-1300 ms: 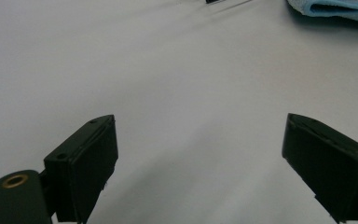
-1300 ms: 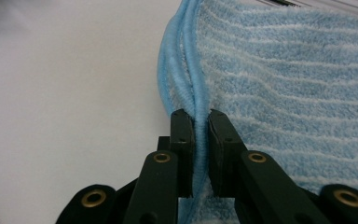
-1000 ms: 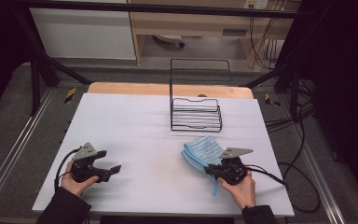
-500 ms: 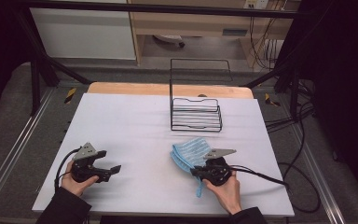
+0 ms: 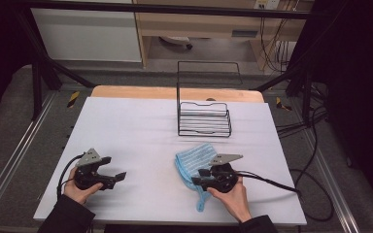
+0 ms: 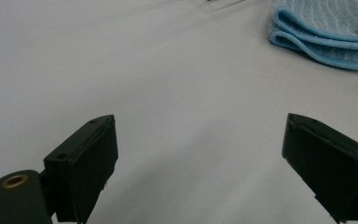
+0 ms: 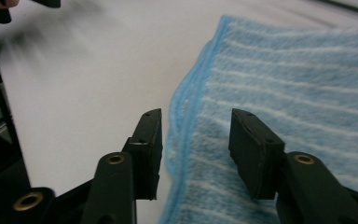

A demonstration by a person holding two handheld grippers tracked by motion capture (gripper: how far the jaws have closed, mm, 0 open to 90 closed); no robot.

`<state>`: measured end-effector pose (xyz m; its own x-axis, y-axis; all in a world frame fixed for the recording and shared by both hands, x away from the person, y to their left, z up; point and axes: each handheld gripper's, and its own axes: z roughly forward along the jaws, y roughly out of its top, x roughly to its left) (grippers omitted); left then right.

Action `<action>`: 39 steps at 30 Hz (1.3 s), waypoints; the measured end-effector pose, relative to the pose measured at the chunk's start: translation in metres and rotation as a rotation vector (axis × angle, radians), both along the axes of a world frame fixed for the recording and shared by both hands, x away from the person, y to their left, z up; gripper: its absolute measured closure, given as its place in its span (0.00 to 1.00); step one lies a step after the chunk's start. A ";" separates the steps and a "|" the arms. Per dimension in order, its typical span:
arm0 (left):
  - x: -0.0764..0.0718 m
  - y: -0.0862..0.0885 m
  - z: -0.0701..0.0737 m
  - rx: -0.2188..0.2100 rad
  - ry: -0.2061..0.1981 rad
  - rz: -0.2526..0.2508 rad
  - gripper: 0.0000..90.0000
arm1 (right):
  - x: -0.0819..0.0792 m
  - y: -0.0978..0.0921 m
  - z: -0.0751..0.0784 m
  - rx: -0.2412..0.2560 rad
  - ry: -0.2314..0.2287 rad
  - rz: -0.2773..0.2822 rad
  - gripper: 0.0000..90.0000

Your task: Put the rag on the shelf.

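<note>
White table bears one blue cloth, one wire rack; left tongs wide, right tongs narrow around cloth's edge.

Even overhead light falls on the white counter while its surroundings stay dark. Shadows are soft. Both gripper views are grainy, with near fingers blurred.

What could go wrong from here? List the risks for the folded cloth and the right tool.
1. The right tool stands open astride the blue cloth's edge, so shutting it may catch just the top layer and pull the fold apart.
2. A loose strip of the cloth trails toward the table's near edge and might drag or snag.
3. The left tool is open and apart from the cloth, so nothing steadies it.
</note>
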<state>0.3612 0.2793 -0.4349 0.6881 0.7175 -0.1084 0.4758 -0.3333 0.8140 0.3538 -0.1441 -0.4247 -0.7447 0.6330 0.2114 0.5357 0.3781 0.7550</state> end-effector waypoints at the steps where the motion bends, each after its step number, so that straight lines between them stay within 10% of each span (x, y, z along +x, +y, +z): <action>1: 0.000 0.000 0.000 0.000 0.000 0.000 0.11 | 0.003 -0.009 0.003 -0.014 -0.028 -0.035 0.56; 13: 0.000 -0.001 0.000 0.003 0.004 -0.005 0.11 | 0.022 -0.074 -0.011 -0.111 -0.018 -0.219 0.62; 39: 0.000 -0.001 0.000 0.002 0.006 -0.004 0.11 | 0.015 -0.073 -0.015 -0.050 0.141 -0.232 0.95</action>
<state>0.3607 0.2783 -0.4350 0.6906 0.7146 -0.1116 0.4795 -0.3369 0.8103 0.3690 -0.2174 -0.4394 -0.5442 0.7952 0.2674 0.7108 0.2678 0.6504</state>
